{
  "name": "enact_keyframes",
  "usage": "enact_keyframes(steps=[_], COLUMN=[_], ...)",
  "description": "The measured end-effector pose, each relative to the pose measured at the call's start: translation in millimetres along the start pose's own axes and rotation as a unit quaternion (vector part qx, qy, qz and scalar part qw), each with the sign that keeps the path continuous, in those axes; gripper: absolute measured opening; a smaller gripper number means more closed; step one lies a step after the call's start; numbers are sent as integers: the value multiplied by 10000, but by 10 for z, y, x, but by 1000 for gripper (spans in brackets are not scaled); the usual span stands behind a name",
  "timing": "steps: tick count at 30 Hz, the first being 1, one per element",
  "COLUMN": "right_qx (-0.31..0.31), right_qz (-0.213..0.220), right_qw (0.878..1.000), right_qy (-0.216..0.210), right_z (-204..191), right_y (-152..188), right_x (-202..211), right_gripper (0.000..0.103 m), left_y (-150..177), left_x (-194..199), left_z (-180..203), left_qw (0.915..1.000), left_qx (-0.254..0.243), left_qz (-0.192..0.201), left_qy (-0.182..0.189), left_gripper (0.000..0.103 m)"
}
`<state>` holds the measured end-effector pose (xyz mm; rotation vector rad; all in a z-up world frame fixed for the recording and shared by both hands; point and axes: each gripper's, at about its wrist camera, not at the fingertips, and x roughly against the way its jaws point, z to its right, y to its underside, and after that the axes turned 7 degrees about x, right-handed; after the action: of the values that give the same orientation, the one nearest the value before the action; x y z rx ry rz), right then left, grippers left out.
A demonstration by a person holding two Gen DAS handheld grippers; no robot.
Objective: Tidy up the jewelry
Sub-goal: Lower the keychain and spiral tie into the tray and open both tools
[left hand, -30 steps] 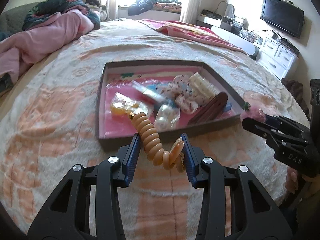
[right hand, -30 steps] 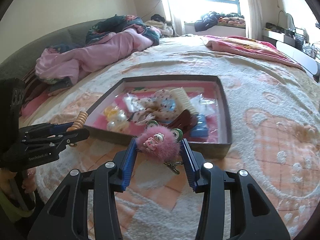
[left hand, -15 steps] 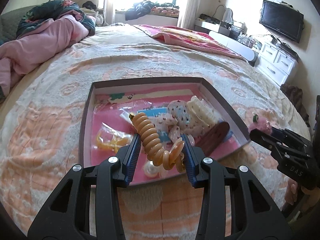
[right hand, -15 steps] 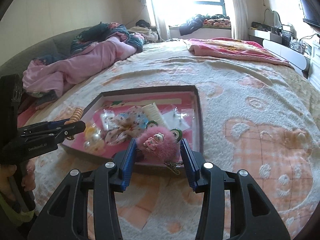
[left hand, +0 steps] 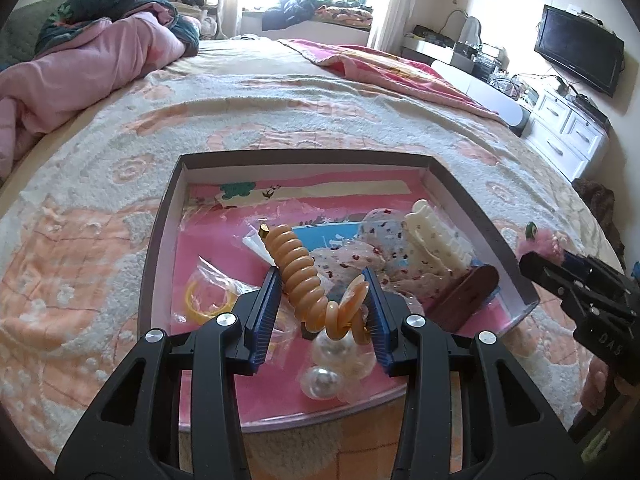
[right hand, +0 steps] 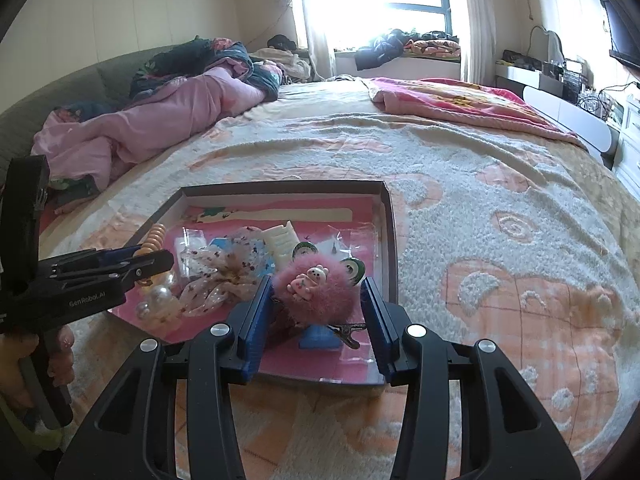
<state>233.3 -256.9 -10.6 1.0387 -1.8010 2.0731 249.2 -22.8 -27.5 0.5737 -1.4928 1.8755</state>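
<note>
A dark-rimmed tray [left hand: 160, 236] with a pink lining lies on the bed. My left gripper [left hand: 320, 300] hangs over its near half, shut on an orange spiral hair tie [left hand: 298, 276] that stands up between the pads. Under it lie a bagged pearl piece [left hand: 332, 368], a floral scrunchie [left hand: 352, 256], a cream claw clip [left hand: 436, 236] and a brown clip [left hand: 468, 296]. My right gripper [right hand: 316, 308] is over the tray's [right hand: 390, 232] near right corner, shut on a pink fluffy hair clip [right hand: 316, 288]. The left gripper [right hand: 152, 260] shows at the tray's left side.
The bed wears a cream and peach fleece blanket [right hand: 500, 240]. A pink quilt [left hand: 72, 68] is heaped at the far left and a red blanket [right hand: 452, 100] at the far right. White drawers [left hand: 568, 128] and a television [left hand: 580, 52] stand past the bed's right edge.
Both grippers have moved forward from the bed's near edge to above the tray, each still holding its piece. The tray now fills more of both views.
</note>
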Motion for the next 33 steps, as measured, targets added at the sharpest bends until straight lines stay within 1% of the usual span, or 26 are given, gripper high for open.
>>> enact_keyframes(steps=[13,22,27,30,33], right_qx=[51,-49,114,135,51], right_qz=[-92,-156,-80,12,68], right_qw=[9999,9999,9999,9997,9996], right_qy=[86,-24,-43,-195,-279], right_z=[66,64,-11,-48,-25], right_y=[-41,23,19,1,-28], right_x=[-283,-296,-273,-261,-277], right_gripper=[39,40,38,38,38], left_y=[24,28,34,28,-19], left_x=[-142,-144,-132,-118,-136], left_z=[-55,-64,-18,40,62], left_qw=[9998,9998,9998,9996,9996], left_qx=[-52,-98,-163,-268,-245], left_qz=[23,11,68,107,115], left_qy=[-193,-197,-136,-69,32], left_gripper=[33,35,34,34,34])
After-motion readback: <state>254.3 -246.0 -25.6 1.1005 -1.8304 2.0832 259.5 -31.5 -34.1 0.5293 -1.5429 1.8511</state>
